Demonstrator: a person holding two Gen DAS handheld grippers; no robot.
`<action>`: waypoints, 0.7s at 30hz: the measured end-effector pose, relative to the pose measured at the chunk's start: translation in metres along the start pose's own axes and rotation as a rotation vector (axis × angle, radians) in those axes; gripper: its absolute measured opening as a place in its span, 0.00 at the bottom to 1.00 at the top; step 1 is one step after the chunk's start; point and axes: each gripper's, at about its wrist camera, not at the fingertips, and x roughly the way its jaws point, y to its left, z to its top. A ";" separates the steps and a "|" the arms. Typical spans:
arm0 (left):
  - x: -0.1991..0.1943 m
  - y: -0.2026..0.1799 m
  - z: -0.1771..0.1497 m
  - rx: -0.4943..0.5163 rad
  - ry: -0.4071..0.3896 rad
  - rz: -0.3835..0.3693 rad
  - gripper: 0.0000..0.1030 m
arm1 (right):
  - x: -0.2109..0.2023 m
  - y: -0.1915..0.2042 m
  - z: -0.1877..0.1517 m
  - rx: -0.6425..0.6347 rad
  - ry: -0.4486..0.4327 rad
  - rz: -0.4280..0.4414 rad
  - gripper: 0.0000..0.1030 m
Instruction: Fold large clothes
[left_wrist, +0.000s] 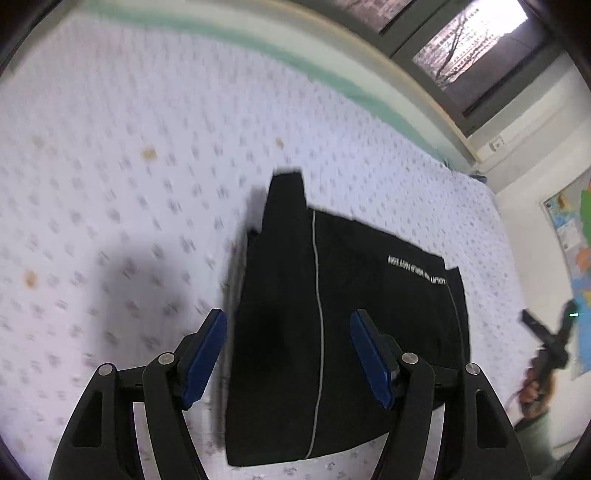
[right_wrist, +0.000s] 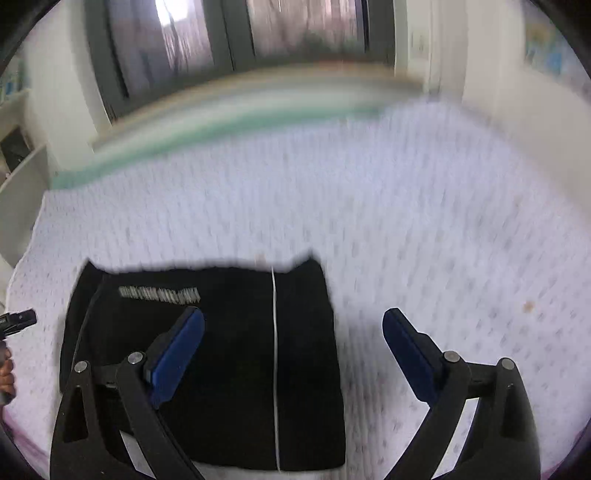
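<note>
A black garment (left_wrist: 332, 332) with a thin grey stripe and white lettering lies folded into a compact rectangle on the bed sheet (left_wrist: 129, 166). It also shows in the right wrist view (right_wrist: 229, 369). My left gripper (left_wrist: 288, 332) is open and empty, hovering above the garment's left part. My right gripper (right_wrist: 293, 332) is open and empty, above the garment's right edge. The right gripper also shows at the right edge of the left wrist view (left_wrist: 550, 336), and the left gripper at the left edge of the right wrist view (right_wrist: 16, 319).
The white dotted sheet (right_wrist: 424, 229) covers the bed around the garment. A green-edged mattress border (left_wrist: 314, 70) and windows (left_wrist: 469, 44) lie beyond. A map poster (left_wrist: 576, 258) hangs on the right wall. Shelves (right_wrist: 18, 162) stand at the left.
</note>
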 end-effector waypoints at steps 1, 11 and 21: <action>0.012 0.007 0.000 -0.018 0.027 -0.017 0.69 | 0.019 -0.012 -0.004 0.039 0.048 0.040 0.96; 0.102 0.042 0.002 -0.120 0.175 -0.128 0.69 | 0.130 -0.070 -0.052 0.155 0.284 0.147 0.95; 0.144 0.047 0.005 -0.180 0.238 -0.251 0.70 | 0.194 -0.059 -0.061 0.147 0.406 0.346 0.97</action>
